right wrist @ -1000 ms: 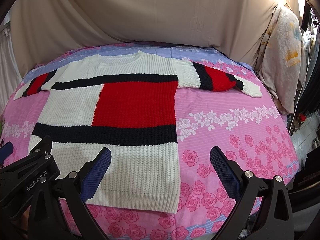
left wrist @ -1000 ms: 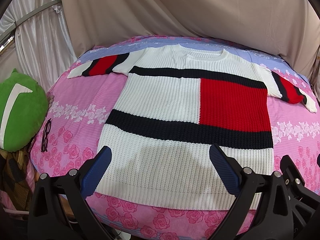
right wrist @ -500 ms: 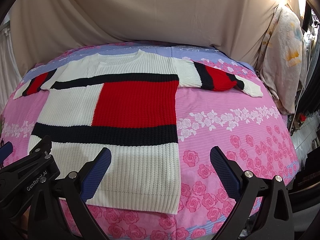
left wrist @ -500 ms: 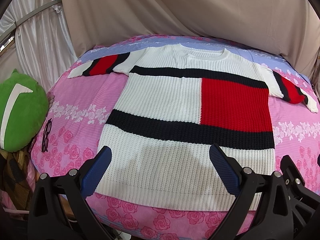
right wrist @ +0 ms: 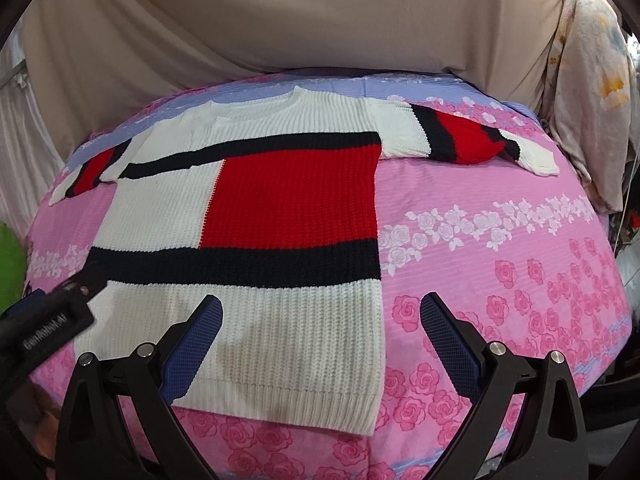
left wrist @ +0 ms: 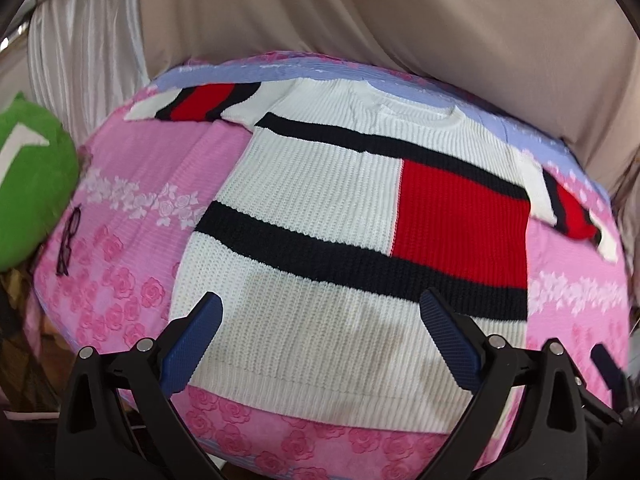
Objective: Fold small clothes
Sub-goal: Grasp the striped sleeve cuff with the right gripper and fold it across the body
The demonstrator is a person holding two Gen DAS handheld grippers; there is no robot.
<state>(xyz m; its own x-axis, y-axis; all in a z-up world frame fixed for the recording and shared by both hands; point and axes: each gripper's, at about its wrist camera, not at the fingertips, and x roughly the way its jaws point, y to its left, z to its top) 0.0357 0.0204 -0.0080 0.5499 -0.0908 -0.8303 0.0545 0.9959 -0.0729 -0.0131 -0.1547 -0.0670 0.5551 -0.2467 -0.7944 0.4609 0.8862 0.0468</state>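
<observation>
A white knit sweater (left wrist: pixel 320 184) with black bands and a red block lies flat, front up, on a pink rose-print bed (left wrist: pixel 132 184), sleeves spread to both sides. It also shows in the right wrist view (right wrist: pixel 160 208). My left gripper (left wrist: pixel 320 332) is open and empty, hovering over the sweater's hem. My right gripper (right wrist: pixel 320 332) is open and empty over the hem's right corner. The left gripper's body (right wrist: pixel 48 320) shows at the left edge of the right wrist view.
A green cushion (left wrist: pixel 28 184) and a pair of glasses (left wrist: pixel 68 240) lie at the bed's left edge. A beige sheet (right wrist: pixel 300 20) hangs behind the bed. Pale floral cloth (right wrist: pixel 592 92) hangs at the right. The bed's near edge drops off just below the hem.
The left gripper has tilted and shifted, so the sweater now looks slanted in its view. The right gripper has moved slightly closer. Both stay open; the sweater has not moved.
</observation>
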